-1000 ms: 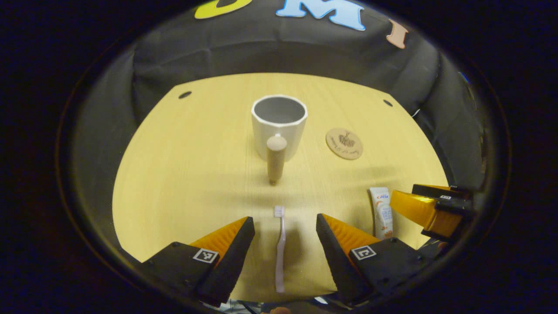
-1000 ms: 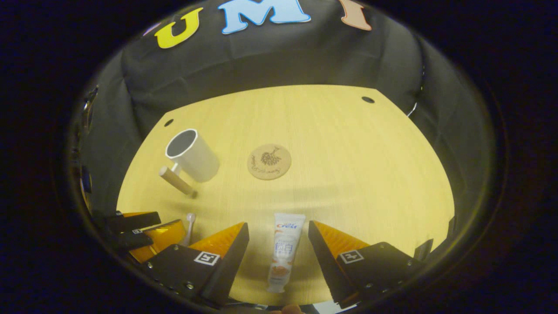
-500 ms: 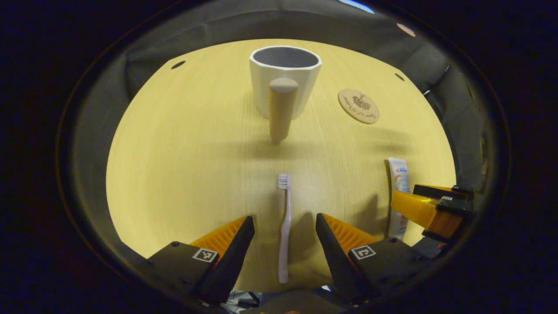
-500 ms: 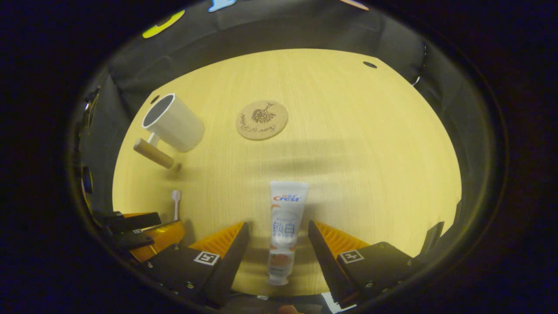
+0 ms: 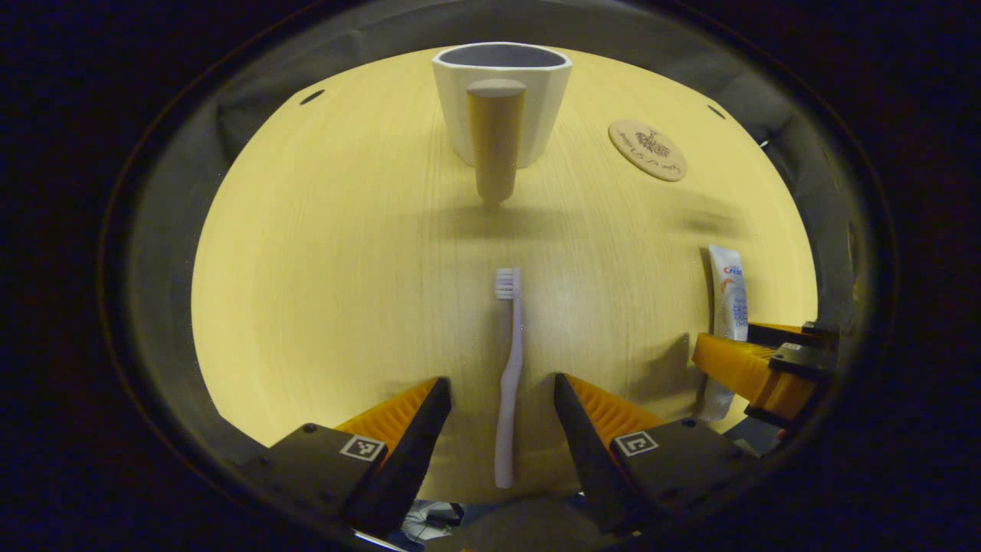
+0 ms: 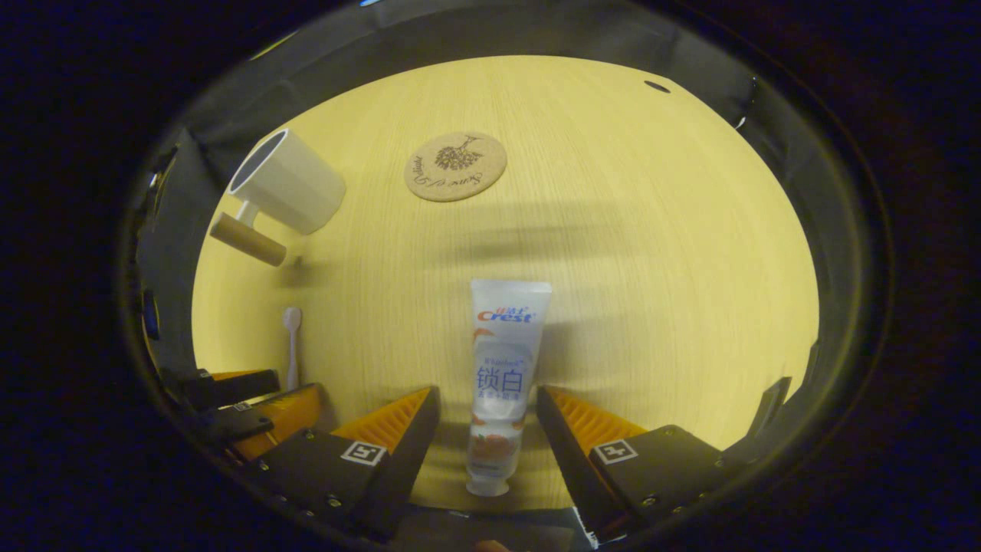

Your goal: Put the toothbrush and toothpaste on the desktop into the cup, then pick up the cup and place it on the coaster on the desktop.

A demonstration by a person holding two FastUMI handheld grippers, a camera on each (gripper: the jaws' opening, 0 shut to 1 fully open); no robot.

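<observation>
Left gripper (image 5: 498, 402) straddles the toothbrush (image 5: 508, 383) with jaws spread and clear of its handle, while the right gripper (image 6: 484, 414), likewise spread, brackets the toothpaste tube (image 6: 502, 368) without touching it; both items lie flat on the wooden desktop (image 5: 322, 276). Farther off stand the white cup (image 5: 502, 100) with its wooden handle (image 5: 495, 138) and, beside it, the round cork coaster (image 6: 455, 165).

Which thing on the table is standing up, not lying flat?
The cup. It stands upright with its opening on top, while the toothbrush, the toothpaste and the coaster all lie flat.
</observation>
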